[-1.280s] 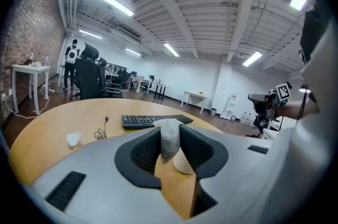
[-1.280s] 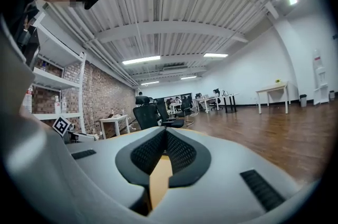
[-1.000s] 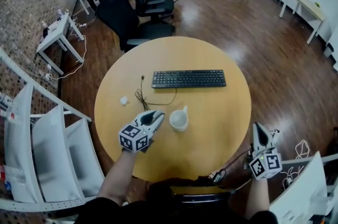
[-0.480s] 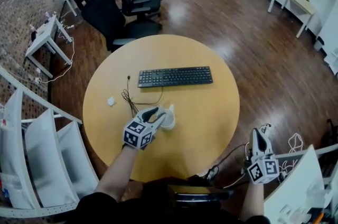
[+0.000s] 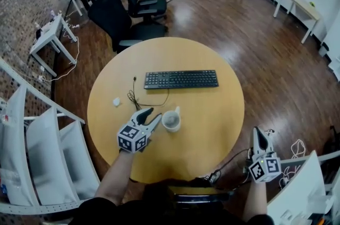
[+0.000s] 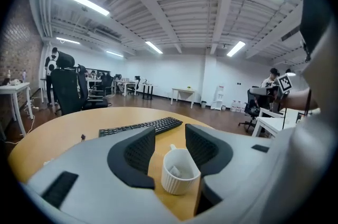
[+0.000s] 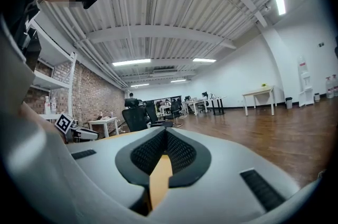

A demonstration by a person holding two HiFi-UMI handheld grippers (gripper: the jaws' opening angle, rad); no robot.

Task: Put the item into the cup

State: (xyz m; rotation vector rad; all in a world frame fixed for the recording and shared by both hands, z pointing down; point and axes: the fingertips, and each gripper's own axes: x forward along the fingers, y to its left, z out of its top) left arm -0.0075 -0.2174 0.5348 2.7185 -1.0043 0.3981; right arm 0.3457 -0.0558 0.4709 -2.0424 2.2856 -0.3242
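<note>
A white ribbed cup point(image 5: 171, 121) stands on the round wooden table point(image 5: 212, 112), in front of the keyboard. In the left gripper view the cup point(image 6: 179, 173) sits low between the two dark pads, with a small pale item point(image 6: 175, 169) lying inside it. My left gripper point(image 5: 149, 117) is just left of the cup; its jaws are opening, they press on nothing and nothing is held. My right gripper point(image 5: 259, 136) hangs off the table's near right edge, jaws shut and empty, pads point(image 7: 179, 151) meeting at the tips.
A black keyboard point(image 5: 181, 79) lies across the table's middle, with a thin black cable point(image 5: 135, 97) looped to its left. A small white object point(image 5: 116, 102) lies near the left rim. Black office chairs point(image 5: 119, 11) stand beyond the table; white shelving point(image 5: 42, 139) is at the left.
My left gripper has drawn back from the cup toward me and to the left, and its jaws stand wider apart. The right gripper has barely moved.
</note>
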